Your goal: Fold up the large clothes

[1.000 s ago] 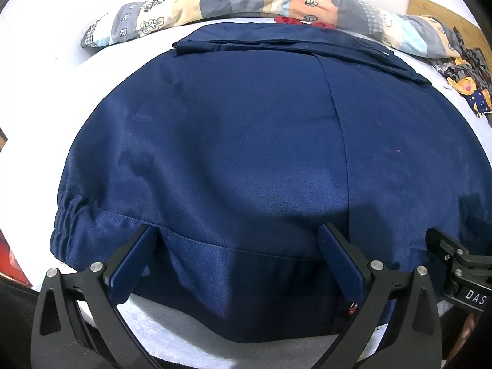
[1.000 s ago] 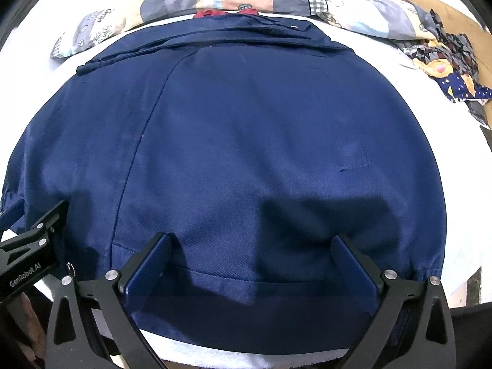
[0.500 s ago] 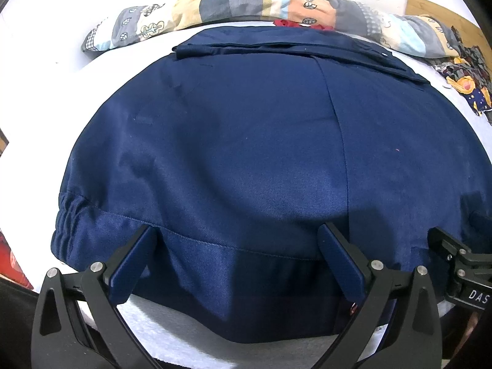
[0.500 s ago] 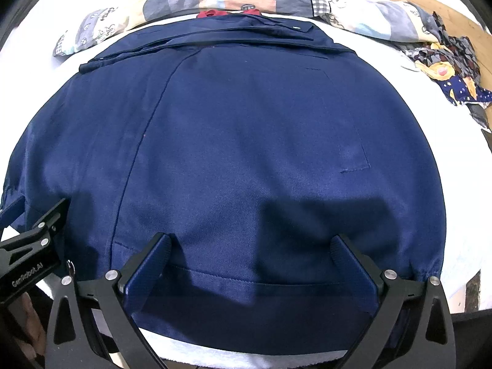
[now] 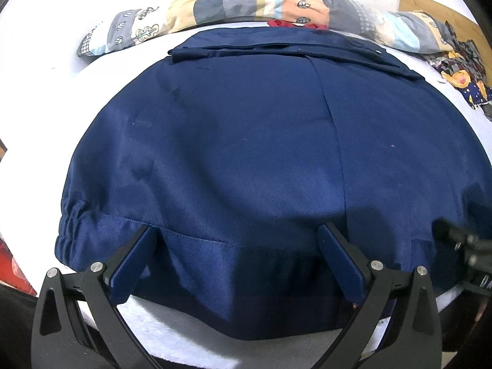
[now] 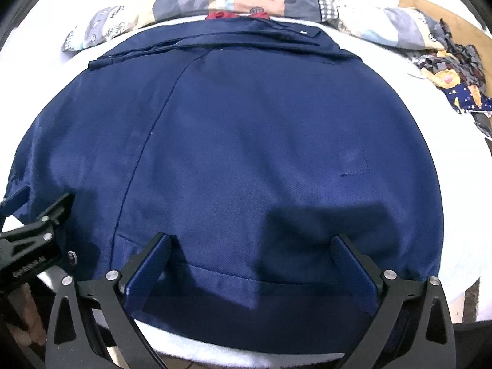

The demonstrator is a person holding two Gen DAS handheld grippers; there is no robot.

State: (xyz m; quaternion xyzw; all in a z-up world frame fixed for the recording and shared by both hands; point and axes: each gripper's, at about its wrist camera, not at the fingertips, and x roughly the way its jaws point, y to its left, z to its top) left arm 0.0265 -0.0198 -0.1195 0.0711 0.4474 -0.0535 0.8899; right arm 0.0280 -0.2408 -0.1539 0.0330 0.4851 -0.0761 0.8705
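A large navy jacket lies spread flat on a white bed, collar at the far end and hem toward me. My left gripper hovers open over the left part of the hem, with the hem band between its wide jaws and the pads off the cloth. In the right wrist view the same jacket fills the frame. My right gripper straddles the right part of the hem. Its jaws are closing but still wide, and the pads do not press on the fabric. Each gripper shows at the edge of the other's view.
A patchwork quilt roll lies across the far side behind the collar, with a bit of red fabric beside it. A patterned cloth and a wooden board sit at the far right. The white bed cover surrounds the jacket.
The right gripper's finger at the edge of the left wrist view is now blurred. The jacket and both hands stay where they were.
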